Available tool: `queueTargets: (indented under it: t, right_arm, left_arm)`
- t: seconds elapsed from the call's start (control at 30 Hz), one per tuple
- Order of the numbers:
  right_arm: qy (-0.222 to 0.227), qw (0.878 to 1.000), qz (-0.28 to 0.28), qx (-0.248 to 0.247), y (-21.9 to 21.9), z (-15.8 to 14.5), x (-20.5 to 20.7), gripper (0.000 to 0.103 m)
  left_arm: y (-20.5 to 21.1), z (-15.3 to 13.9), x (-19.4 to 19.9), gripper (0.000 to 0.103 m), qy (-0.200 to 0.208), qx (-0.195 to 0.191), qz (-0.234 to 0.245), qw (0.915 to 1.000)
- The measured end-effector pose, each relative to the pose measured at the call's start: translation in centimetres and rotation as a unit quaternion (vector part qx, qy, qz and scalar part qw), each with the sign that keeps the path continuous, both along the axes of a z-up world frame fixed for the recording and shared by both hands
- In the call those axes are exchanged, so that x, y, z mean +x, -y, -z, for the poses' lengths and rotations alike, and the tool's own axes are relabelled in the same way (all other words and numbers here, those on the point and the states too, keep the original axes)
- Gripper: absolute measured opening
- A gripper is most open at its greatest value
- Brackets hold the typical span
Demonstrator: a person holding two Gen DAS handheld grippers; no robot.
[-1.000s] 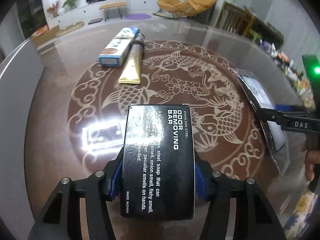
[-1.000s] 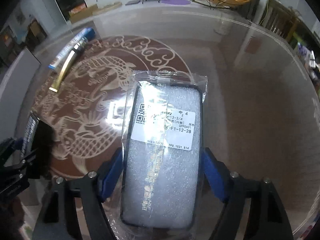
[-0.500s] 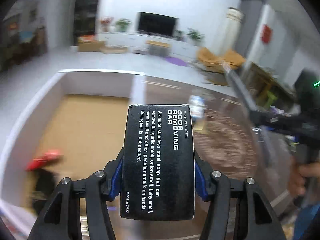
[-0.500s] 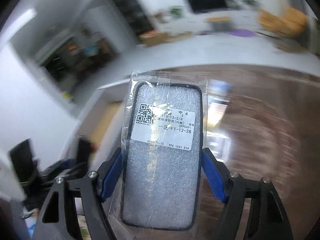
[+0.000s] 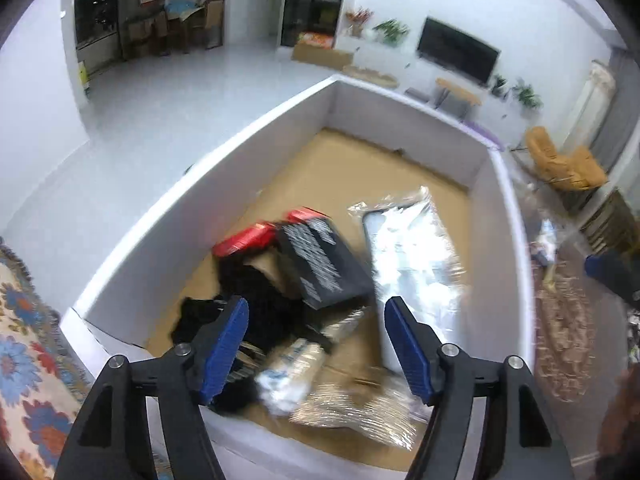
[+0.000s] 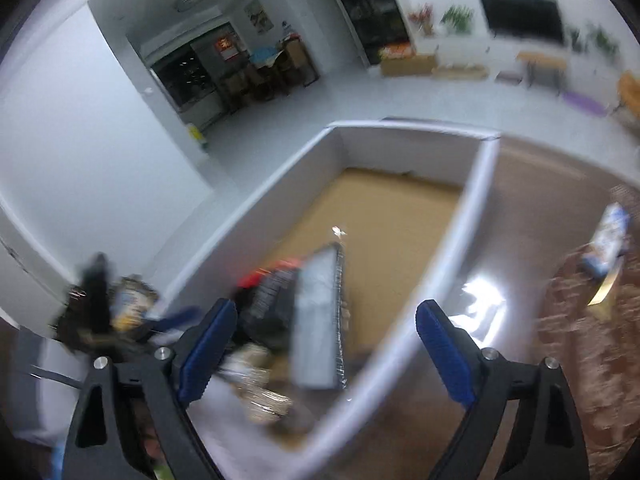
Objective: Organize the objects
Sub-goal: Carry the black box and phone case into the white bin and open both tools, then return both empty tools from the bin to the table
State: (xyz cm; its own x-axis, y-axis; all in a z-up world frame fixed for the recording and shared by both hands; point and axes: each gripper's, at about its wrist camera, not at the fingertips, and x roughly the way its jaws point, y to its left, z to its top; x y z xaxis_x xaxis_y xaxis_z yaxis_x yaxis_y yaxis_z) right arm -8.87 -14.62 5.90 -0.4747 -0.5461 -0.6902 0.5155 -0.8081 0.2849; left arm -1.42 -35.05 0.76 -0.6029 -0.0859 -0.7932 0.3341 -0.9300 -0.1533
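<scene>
Left wrist view shows the left gripper [image 5: 316, 338] with its blue-padded jaws parting and nothing clamped between them, pointing down into a white-walled box [image 5: 240, 148] with a brown cardboard floor. Below the fingers, the black odor-removing-bar box [image 5: 324, 266] sits tilted on a heap of dark items, red packaging [image 5: 246, 238] just behind it and crinkled clear wrappers [image 5: 352, 412] in front. The bagged phone case [image 5: 416, 264] lies beside it to the right on the box floor. From the right wrist view, the right gripper [image 6: 326, 346] is also spreading, with no item pinched, above the box's table-side wall [image 6: 452, 240]; the phone case appears blurred and on edge inside. A toothpaste carton [image 6: 608, 240] rests well apart on the patterned table [image 6: 580, 360].
</scene>
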Motion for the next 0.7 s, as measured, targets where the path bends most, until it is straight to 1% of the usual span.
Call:
queueTargets:
  t: [0.07, 0.1, 0.17, 0.2, 0.23, 0.27, 0.3, 0.33, 0.37, 0.4, 0.43, 0.47, 0.53, 0.6, 0.63, 0.7]
  right_arm:
    - [-0.024, 0.999, 0.028, 0.033, -3.4, 1.7, 0.6, 0.095]
    - [-0.035, 0.996, 0.051, 0.057, -5.5, 3.2, 0.8, 0.096]
    - [-0.047, 0.987, 0.106, 0.108, -11.0, 6.1, 1.4, 0.096]
    - [-0.044, 0.983, 0.129, 0.126, -13.3, 7.2, 1.5, 0.096]
    - [-0.035, 0.978, 0.150, 0.140, -16.6, 7.9, 1.8, 0.096]
    - [-0.024, 0.971, 0.180, 0.159, -19.8, 9.3, 2.2, 0.096]
    - [-0.019, 0.965, 0.198, 0.172, -21.8, 10.1, 2.4, 0.096]
    - [-0.015, 0.959, 0.215, 0.184, -23.7, 10.8, 2.9, 0.096]
    - [-0.009, 0.952, 0.234, 0.197, -25.9, 11.8, 3.7, 0.096]
    - [-0.005, 0.948, 0.245, 0.202, -27.3, 12.4, 4.2, 0.096]
    - [0.002, 0.944, 0.256, 0.207, -28.8, 13.0, 4.7, 0.096]
    - [0.007, 0.942, 0.262, 0.210, -29.7, 13.3, 5.0, 0.096]
    - [0.022, 0.938, 0.274, 0.213, -31.3, 14.8, 5.3, 0.096]
    - [0.020, 0.939, 0.280, 0.198, -31.9, 14.5, 5.8, 0.098]
    - [0.019, 0.939, 0.284, 0.195, -32.4, 14.4, 5.4, 0.099]
    - [0.018, 0.938, 0.292, 0.186, -33.1, 14.5, 5.7, 0.101]
  left_arm:
    - [-2.5, -1.1, 1.0, 0.070, -0.027, 0.000, 0.029, 0.9992]
    - [-4.0, -1.5, 1.2, 0.070, -0.037, 0.000, 0.045, 0.9983]
    - [-8.4, -2.5, 2.6, 0.072, -0.056, 0.005, 0.098, 0.9936]
    - [-11.2, -2.9, 3.0, 0.073, -0.063, 0.007, 0.134, 0.9890]
    - [-13.5, -3.1, 3.0, 0.075, -0.068, 0.009, 0.163, 0.9842]
    - [-16.3, -3.3, 3.3, 0.079, -0.072, 0.011, 0.196, 0.9778]
    - [-18.8, -3.5, 3.8, 0.082, -0.075, 0.014, 0.228, 0.9707]
    - [-21.4, -3.5, 4.2, 0.089, -0.074, 0.019, 0.260, 0.9627]
    - [-24.2, -3.0, 4.6, 0.095, -0.070, 0.025, 0.292, 0.9537]
    - [-26.5, -2.3, 4.7, 0.096, -0.066, 0.027, 0.314, 0.9466]
    - [-28.3, -1.6, 5.0, 0.097, -0.060, 0.025, 0.327, 0.9428]
    - [-30.1, -0.2, 4.6, 0.097, -0.048, 0.020, 0.336, 0.9403]
    - [-32.8, 2.7, 3.6, 0.096, -0.021, 0.004, 0.342, 0.9393]
    - [-34.5, 5.5, 2.3, 0.096, 0.002, -0.020, 0.336, 0.9418]
    - [-34.8, 6.6, 1.5, 0.096, 0.009, -0.026, 0.333, 0.9426]
    - [-35.1, 8.1, -0.1, 0.096, 0.014, -0.035, 0.325, 0.9449]
